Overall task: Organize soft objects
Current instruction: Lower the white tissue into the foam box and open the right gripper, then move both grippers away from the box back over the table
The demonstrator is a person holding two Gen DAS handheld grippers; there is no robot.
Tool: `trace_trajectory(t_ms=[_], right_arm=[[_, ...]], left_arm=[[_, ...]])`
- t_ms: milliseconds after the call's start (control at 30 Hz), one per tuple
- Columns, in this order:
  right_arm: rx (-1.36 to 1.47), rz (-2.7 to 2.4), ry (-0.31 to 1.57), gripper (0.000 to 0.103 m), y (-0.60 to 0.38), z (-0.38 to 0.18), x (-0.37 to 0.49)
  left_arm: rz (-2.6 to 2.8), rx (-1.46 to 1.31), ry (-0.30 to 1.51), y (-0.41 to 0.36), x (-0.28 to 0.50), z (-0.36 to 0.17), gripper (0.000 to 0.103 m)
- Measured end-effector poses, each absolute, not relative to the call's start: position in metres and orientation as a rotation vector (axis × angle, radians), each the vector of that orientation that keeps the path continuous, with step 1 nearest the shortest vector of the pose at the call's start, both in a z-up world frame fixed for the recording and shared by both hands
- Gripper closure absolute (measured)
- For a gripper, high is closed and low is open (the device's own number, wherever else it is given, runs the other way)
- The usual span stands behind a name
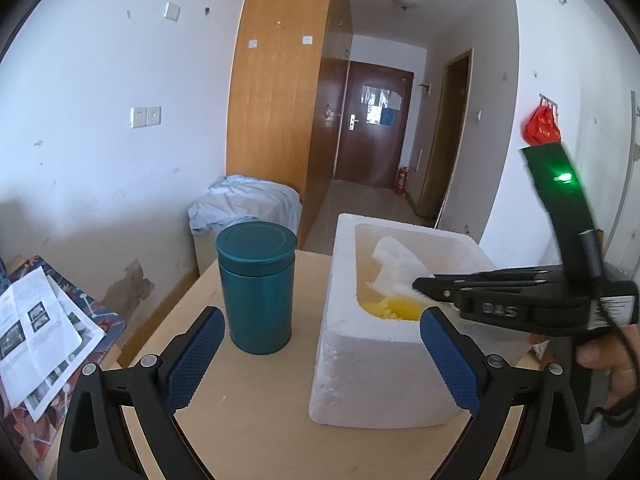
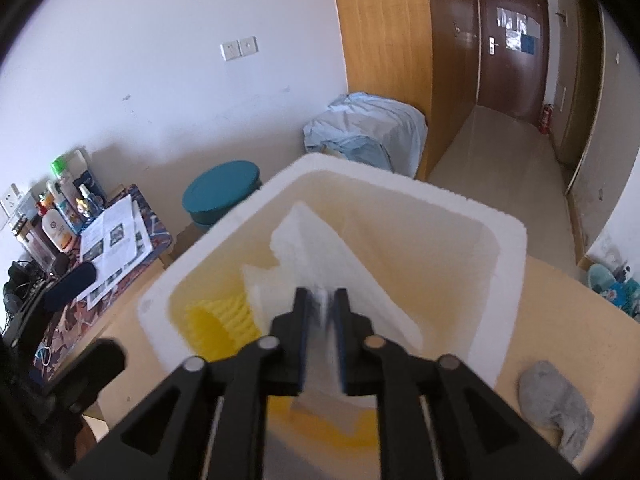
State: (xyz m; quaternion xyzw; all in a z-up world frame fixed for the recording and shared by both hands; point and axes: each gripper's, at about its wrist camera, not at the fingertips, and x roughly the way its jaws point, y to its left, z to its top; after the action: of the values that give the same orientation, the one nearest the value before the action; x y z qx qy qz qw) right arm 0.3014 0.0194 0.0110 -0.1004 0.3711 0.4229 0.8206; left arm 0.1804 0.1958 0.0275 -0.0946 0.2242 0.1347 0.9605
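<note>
A white styrofoam box (image 1: 360,380) stands on the wooden table (image 1: 260,420); it also shows in the right wrist view (image 2: 504,280). Inside lie a yellow sponge (image 2: 224,320) and a white foam sheet (image 2: 320,248). My right gripper (image 2: 320,300) is over the box, shut on the white foam sheet; from the left wrist view it (image 1: 420,286) reaches in from the right. My left gripper (image 1: 320,344) is open and empty in front of the box. A grey cloth (image 2: 560,404) lies on the table right of the box.
A teal canister (image 1: 256,288) stands left of the box. A side table (image 2: 120,248) with papers (image 1: 36,340) and bottles (image 2: 60,216) stands at the left. A bin with a blue liner (image 1: 248,208) sits behind the table.
</note>
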Motion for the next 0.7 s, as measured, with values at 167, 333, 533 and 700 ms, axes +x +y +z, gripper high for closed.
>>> trace_trajectory(t_ms=[167,333,533,700], right_arm=[[-0.14,0.917,0.73,0.041,-0.002,0.03,0.293],[-0.105,0.89,0.676,0.041,-0.019,0.047,0.29],[-0.131,0.831,0.646,0.041,-0.034,0.041,0.273],[-0.145,0.788,0.632,0.041,-0.056,0.038,0.254]], left_arm=[[0.266,-0.204,0.453,0.198,0.178,0.026,0.005],[0.255,-0.207,0.451,0.196,0.176,0.028,0.005],[0.207,-0.198,0.452,0.182,0.178,0.029,0.005],[0.159,-0.198,0.465,0.17,0.177,0.027,0.005]])
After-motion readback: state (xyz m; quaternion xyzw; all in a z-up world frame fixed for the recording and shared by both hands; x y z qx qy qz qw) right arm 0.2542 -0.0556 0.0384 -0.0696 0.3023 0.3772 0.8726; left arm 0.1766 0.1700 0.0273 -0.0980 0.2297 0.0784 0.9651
